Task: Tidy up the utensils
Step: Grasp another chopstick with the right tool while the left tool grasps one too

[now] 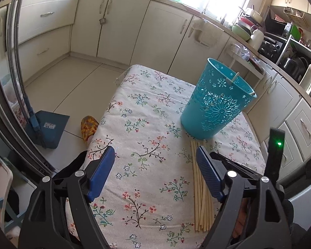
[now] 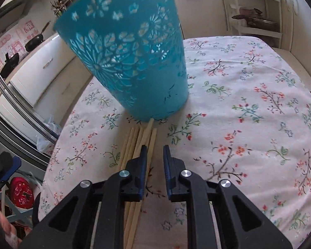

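Observation:
A teal perforated bucket (image 1: 215, 101) stands on the floral tablecloth (image 1: 147, 128) with a couple of wooden sticks poking from its rim. A bundle of several wooden chopsticks (image 1: 201, 188) lies in front of it. My left gripper (image 1: 155, 155) is open wide and empty, its right finger over the chopsticks. In the right wrist view the bucket (image 2: 130, 62) is close ahead and the chopsticks (image 2: 139, 143) lie just left of my right gripper (image 2: 154, 151), which is partly open and empty, its left finger over them.
Cream kitchen cabinets (image 1: 124, 27) line the far wall, with a dish rack and appliances (image 1: 269, 35) on the counter at right. A blue dustpan (image 1: 45, 128) and a slippered foot (image 1: 89, 126) are on the floor left of the table.

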Available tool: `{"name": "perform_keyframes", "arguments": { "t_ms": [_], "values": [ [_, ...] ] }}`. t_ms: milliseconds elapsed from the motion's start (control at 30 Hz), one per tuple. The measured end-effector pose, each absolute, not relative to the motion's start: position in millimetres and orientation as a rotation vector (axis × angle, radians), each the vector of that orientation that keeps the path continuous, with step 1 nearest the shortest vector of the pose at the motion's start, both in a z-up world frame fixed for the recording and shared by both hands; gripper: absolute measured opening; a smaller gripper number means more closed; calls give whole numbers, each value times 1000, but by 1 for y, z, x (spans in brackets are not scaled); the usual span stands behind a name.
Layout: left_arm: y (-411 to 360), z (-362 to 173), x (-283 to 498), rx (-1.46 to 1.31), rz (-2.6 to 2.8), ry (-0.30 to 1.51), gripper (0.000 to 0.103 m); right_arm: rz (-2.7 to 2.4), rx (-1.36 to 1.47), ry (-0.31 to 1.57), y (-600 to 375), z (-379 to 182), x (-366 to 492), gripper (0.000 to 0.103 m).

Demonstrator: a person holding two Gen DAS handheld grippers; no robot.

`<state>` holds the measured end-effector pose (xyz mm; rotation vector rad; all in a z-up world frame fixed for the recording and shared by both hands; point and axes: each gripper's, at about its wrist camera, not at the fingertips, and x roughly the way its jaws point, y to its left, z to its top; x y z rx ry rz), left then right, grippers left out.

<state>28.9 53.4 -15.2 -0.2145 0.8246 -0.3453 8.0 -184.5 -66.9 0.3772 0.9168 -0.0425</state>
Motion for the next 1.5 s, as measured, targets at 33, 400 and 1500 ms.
{"name": "perform_keyframes", "arguments": {
  "t_ms": [33,400,1500],
  "values": [
    [53,-16,29,-215,-345,827,77,-44,371,912,-184,-70,7,15],
    [6,-45,53,-92,-408,915,77,-22,238,941,-193,-69,-8,6],
    [-85,-80,95,210,-458,988,6,-3,410,884,-238,-76,-34,6]
  ]
}}
